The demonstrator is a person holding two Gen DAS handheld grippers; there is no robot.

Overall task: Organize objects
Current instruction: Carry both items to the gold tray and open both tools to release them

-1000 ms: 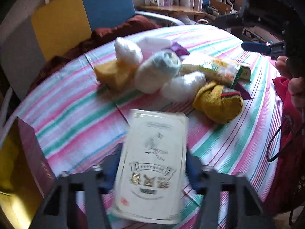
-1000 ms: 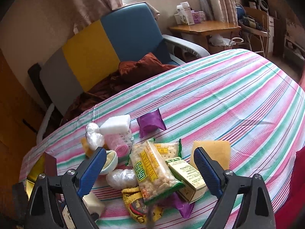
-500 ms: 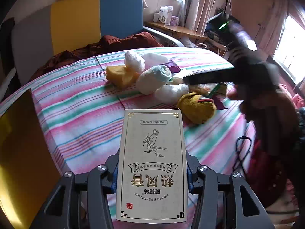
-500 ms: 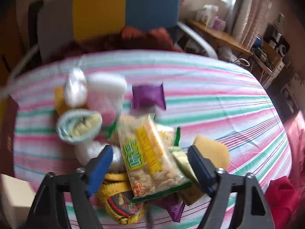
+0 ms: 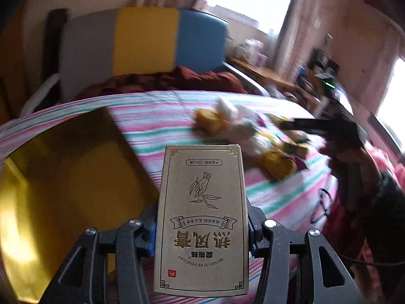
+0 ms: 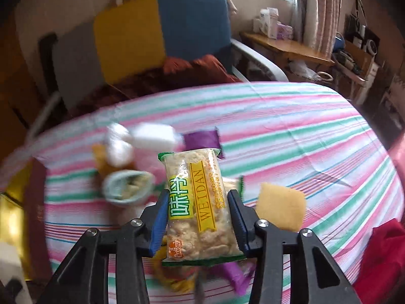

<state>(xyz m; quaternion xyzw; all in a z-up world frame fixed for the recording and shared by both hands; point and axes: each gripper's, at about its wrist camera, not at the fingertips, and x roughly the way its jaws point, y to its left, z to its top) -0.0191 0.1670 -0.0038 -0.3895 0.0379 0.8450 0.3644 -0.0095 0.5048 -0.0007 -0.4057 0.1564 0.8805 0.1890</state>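
My left gripper [image 5: 202,219] is shut on a beige carton with gold lettering [image 5: 202,202], held upright above the striped tablecloth [image 5: 157,124]. An open box with a gold lining [image 5: 65,177] lies just left of it. In the right wrist view my right gripper [image 6: 199,217] has its jaws closing, and the blue pads [image 6: 160,219] press both sides of a clear snack bag with a yellow label [image 6: 200,202]. The bag looks sharp while the pile under it is blurred. In the left wrist view the right gripper shows as a dark blur over the pile [image 5: 255,139].
Around the bag lie a yellow sponge [image 6: 281,207], a purple packet [image 6: 202,139], a white foam block [image 6: 152,135] and a pale rolled bundle [image 6: 126,185]. A grey, yellow and blue chair [image 6: 141,40] with a red-brown cloth stands behind the table. A red sleeve [image 6: 379,255] is at the right.
The right gripper's jaws came in from wide open onto the snack bag. The left gripper carried the carton up and leftward, so the gold-lined box now fills the left of its view.
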